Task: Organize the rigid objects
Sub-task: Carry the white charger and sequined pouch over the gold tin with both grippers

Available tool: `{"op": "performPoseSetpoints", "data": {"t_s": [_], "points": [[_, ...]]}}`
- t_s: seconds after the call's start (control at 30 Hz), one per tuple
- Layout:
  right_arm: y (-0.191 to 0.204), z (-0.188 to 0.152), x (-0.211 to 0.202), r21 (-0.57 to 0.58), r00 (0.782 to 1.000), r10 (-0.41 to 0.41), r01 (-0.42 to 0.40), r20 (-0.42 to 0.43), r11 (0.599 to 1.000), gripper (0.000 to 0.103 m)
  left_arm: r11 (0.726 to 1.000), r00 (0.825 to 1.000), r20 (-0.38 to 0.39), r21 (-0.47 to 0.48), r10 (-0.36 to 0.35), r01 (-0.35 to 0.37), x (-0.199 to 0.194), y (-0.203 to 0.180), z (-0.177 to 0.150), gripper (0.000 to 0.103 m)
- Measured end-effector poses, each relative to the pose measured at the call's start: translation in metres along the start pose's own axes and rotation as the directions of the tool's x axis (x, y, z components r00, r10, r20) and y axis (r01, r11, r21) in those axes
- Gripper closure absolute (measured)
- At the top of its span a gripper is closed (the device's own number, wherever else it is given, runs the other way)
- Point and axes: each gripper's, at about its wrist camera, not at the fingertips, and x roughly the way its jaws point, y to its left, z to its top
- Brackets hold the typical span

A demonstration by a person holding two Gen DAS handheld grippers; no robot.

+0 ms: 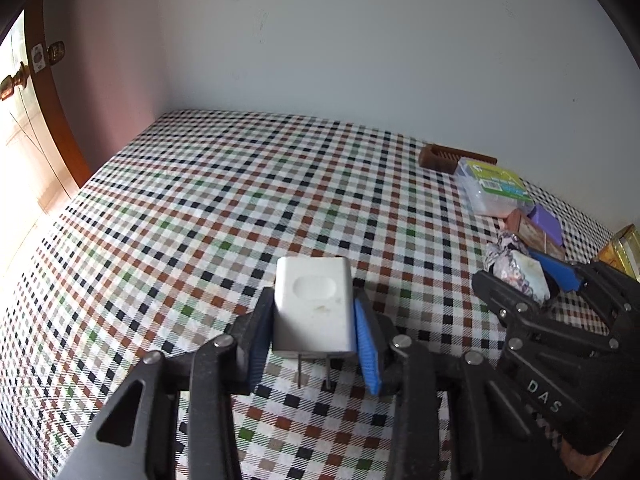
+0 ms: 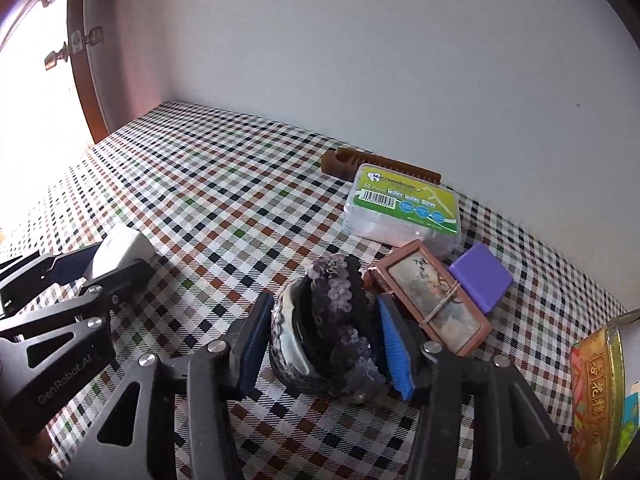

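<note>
A white charger plug [image 1: 314, 308] with two metal prongs sits between the blue pads of my left gripper [image 1: 314, 344], which is shut on it just above the checked tablecloth [image 1: 200, 208]. In the right wrist view the same plug [image 2: 124, 248] and left gripper [image 2: 108, 264] appear at the far left. My right gripper [image 2: 326, 348] is shut on a pearly shell piece wrapped in a dark sequined band [image 2: 332, 320], which rests on the cloth. From the left wrist view, the right gripper [image 1: 528, 280] holds that piece [image 1: 516, 268] at the right.
Along the wall at the right lie a brown comb [image 2: 376, 164], a clear floss-pick box with a green label [image 2: 404, 208], a small brown framed picture [image 2: 432, 304] and a purple block [image 2: 480, 276]. A gold tin [image 2: 596, 400] stands at the far right. A wooden door [image 1: 52, 120] is at the left.
</note>
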Motion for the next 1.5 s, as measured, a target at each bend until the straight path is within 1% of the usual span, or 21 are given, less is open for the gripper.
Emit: {"op": "performPoseSetpoints", "data": {"t_s": [0.13, 0.2, 0.27, 0.33, 0.43, 0.57, 0.63, 0.73, 0.83, 1.1, 1.37, 1.5], "points": [[0.001, -0.004, -0.009, 0.005, 1.0, -0.001, 0.001, 0.008, 1.0, 0.05, 1.0, 1.0, 0.005, -0.02, -0.014, 0.014, -0.001, 0.002, 0.0, 0.066], [0.0, -0.01, -0.023, 0.016, 0.998, 0.009, -0.01, 0.056, 1.0, 0.05, 0.999, 1.0, 0.013, -0.046, -0.026, 0.027, -0.004, 0.005, -0.002, 0.066], [0.002, -0.016, -0.041, 0.017, 0.991, -0.006, 0.004, 0.136, 1.0, 0.05, 0.998, 0.999, 0.028, -0.051, -0.025, 0.027, -0.009, 0.006, -0.003, 0.066], [0.007, -0.022, -0.056, 0.008, 0.979, -0.033, 0.032, 0.202, 0.999, 0.05, 0.999, 0.998, 0.053, -0.039, -0.018, 0.02, -0.017, 0.006, -0.005, 0.066], [0.013, -0.032, -0.078, 0.019, 0.952, -0.082, 0.08, 0.296, 0.997, 0.05, 1.0, 0.995, 0.099, -0.019, -0.002, 0.004, -0.03, 0.003, -0.008, 0.066], [0.014, -0.041, -0.096, 0.048, 0.92, -0.133, 0.124, 0.368, 0.991, 0.049, 1.0, 0.988, 0.153, -0.014, 0.005, -0.003, -0.046, 0.002, -0.012, 0.066], [0.012, -0.046, -0.104, 0.075, 0.908, -0.153, 0.134, 0.39, 0.988, 0.05, 1.0, 0.985, 0.174, -0.014, 0.005, -0.002, -0.053, 0.002, -0.014, 0.066], [0.007, -0.046, -0.11, 0.109, 0.895, -0.177, 0.144, 0.409, 0.984, 0.05, 1.0, 0.978, 0.208, -0.013, -0.005, 0.008, -0.064, 0.002, -0.017, 0.066], [0.003, -0.051, -0.115, 0.127, 0.889, -0.189, 0.149, 0.417, 0.981, 0.05, 1.0, 0.969, 0.246, -0.003, -0.015, 0.017, -0.074, -0.002, -0.02, 0.066], [-0.009, -0.057, -0.12, 0.158, 0.886, -0.215, 0.163, 0.411, 0.974, 0.05, 0.999, 0.949, 0.313, 0.021, -0.04, 0.035, -0.095, -0.008, -0.026, 0.066], [-0.02, -0.067, -0.13, 0.166, 0.878, -0.24, 0.187, 0.414, 0.968, 0.05, 0.999, 0.942, 0.335, -0.003, -0.036, 0.039, -0.107, -0.011, -0.032, 0.066], [-0.024, -0.071, -0.13, 0.169, 0.879, -0.248, 0.195, 0.407, 0.966, 0.05, 0.999, 0.941, 0.339, -0.024, -0.017, 0.026, -0.107, -0.014, -0.033, 0.066]]}}
